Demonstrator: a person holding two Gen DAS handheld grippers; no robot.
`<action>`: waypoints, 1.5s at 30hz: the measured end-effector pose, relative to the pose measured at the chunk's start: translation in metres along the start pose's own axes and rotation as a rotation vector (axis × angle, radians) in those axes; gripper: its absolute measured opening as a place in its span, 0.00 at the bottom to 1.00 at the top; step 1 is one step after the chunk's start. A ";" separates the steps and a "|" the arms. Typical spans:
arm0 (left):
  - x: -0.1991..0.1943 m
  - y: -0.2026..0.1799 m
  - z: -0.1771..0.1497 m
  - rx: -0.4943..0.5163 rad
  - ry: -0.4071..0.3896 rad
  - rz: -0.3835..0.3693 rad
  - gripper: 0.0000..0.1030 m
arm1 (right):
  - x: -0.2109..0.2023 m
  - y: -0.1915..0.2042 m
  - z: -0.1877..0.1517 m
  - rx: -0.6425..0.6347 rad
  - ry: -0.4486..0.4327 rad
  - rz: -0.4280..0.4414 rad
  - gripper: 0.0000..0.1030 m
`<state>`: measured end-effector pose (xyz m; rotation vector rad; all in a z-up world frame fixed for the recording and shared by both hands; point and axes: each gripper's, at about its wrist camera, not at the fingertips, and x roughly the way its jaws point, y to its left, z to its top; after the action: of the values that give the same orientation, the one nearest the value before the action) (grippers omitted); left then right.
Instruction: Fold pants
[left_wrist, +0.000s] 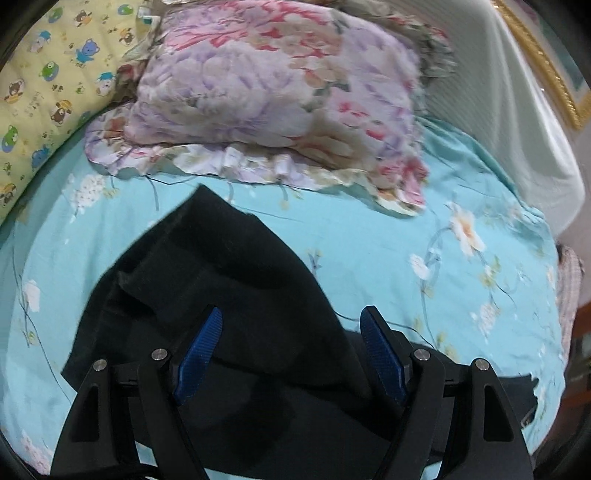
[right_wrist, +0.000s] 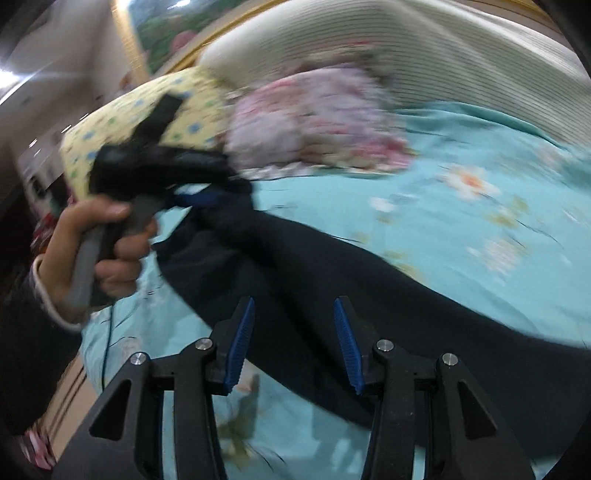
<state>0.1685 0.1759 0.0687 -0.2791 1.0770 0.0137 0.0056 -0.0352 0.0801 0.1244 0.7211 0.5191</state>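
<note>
Black pants (left_wrist: 221, 280) were laid on the bed (left_wrist: 406, 251), soft & floppy. Left gripper (left_wrist: 291, 354) & right gripper (right_wrist: 294, 343) were held open, nothing gripped. Hem corners could be pinched.

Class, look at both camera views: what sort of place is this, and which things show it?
Most likely a bedroom: dark pants lie on a bed with a turquoise floral sheet, a floral pillow and a padded headboard behind.

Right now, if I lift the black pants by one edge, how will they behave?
The black pants lie creased and folded over on the teal bedsheet, so they will likely droop. The cloth looks thick, so probably not slippery. Both grippers are open, holding nothing.
</note>
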 end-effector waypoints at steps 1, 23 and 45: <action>0.001 0.002 0.003 -0.006 0.002 0.001 0.75 | 0.008 0.006 0.005 -0.014 0.008 0.019 0.45; 0.033 0.013 0.000 -0.004 0.023 -0.060 0.18 | 0.128 0.002 0.033 -0.102 0.172 0.096 0.00; 0.009 0.038 -0.019 -0.072 -0.035 -0.230 0.07 | 0.115 0.012 0.050 -0.208 0.131 -0.005 0.40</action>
<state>0.1503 0.2067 0.0443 -0.4644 1.0060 -0.1484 0.1064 0.0354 0.0518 -0.1061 0.7901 0.5978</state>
